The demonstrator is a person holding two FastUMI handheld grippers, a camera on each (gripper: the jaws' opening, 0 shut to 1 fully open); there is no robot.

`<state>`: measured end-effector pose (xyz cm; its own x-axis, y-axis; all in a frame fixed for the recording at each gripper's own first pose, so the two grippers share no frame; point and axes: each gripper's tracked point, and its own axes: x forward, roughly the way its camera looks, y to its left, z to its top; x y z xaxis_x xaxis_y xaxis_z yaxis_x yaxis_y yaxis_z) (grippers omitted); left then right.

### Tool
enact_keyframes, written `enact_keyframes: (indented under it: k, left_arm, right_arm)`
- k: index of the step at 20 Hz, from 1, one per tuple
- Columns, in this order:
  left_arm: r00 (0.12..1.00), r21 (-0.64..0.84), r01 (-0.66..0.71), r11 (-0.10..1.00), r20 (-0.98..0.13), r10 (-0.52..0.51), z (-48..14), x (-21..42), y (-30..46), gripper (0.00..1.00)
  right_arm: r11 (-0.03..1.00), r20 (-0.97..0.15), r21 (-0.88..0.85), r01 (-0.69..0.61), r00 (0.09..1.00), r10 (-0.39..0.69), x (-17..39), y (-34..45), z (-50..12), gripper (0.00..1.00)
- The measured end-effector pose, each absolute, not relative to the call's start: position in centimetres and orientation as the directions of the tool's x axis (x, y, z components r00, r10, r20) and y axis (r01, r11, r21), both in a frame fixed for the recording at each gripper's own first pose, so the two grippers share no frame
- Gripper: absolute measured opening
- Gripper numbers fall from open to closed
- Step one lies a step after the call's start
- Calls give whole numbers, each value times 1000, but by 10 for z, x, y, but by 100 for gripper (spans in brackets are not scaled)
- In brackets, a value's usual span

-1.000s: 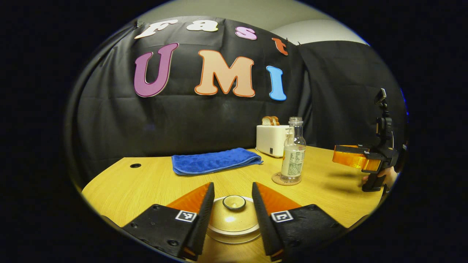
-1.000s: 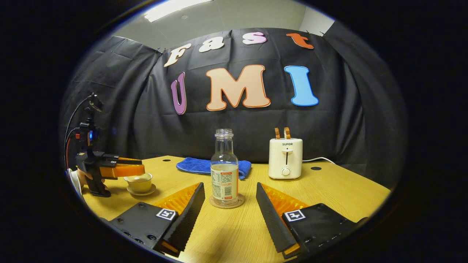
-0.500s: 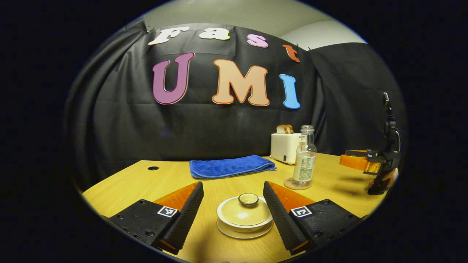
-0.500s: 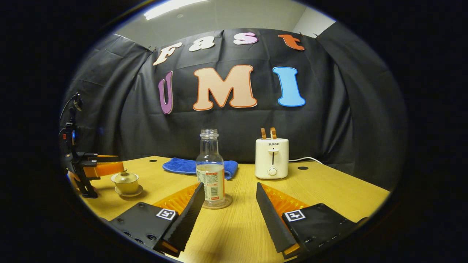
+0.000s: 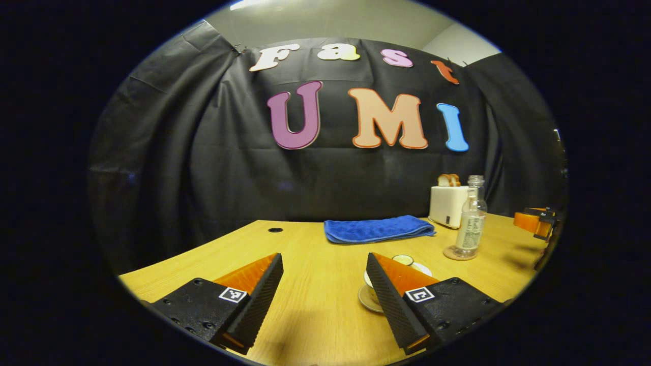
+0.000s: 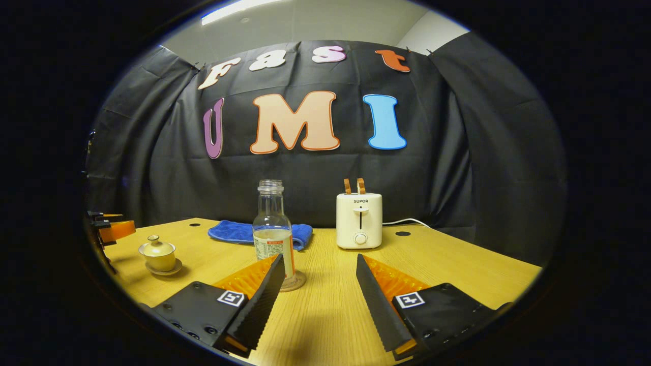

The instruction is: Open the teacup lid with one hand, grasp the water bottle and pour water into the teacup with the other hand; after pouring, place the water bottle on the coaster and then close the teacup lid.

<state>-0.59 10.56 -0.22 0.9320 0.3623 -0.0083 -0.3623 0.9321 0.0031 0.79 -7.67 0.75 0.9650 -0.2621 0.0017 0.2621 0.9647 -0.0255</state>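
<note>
The left tool (image 5: pixel 324 284) was held with its fingers spread wide and nothing between them, only bare counter (image 5: pixel 310 315) lying in the gap. The teacup (image 5: pixel 374 292) was found just behind the right-hand finger of that tool, partly hidden by it, with the lid (image 5: pixel 407 261) seated on top and a saucer beneath; the cup was not touched by either finger. From the lid being in place and the tool standing off to one side, it was judged that the closing step had been completed and the cup left covered.

The right tool (image 6: pixel 318 282) was likewise held wide and empty. The water bottle (image 6: pixel 273 231) was seen ahead and slightly left of it, upright and uncapped, its foot partly hidden behind the left-hand finger. It was set squarely on the coaster (image 6: pixel 296 281), presumably so that the wooden top would be kept dry, as the task required. Some water remained in its lower part.

Farther out from the right tool, a blue towel (image 6: pixel 231 231) lay folded behind the bottle, and a toaster (image 6: pixel 358 220) with bread in its slots stood ahead, well apart from the task's things. The cup was seen far to the left, near the other tool. The task was judged essentially finished.
</note>
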Motion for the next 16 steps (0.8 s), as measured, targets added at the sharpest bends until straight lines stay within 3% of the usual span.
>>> enact_keyframes:
  k: [5, 16]
  left_arm:
    - [902, 5, -431, 902, -7, 431, -3, -10, 118, 96]
    - [909, 4, -417, 909, -6, 417, -3, -6, 116, 96]
  right_arm:
    - [956, 5, -26, 294, 956, -293, 6, -83, 8, 91]
    - [955, 6, -26, 295, 955, -295, 6, -85, 7, 91]
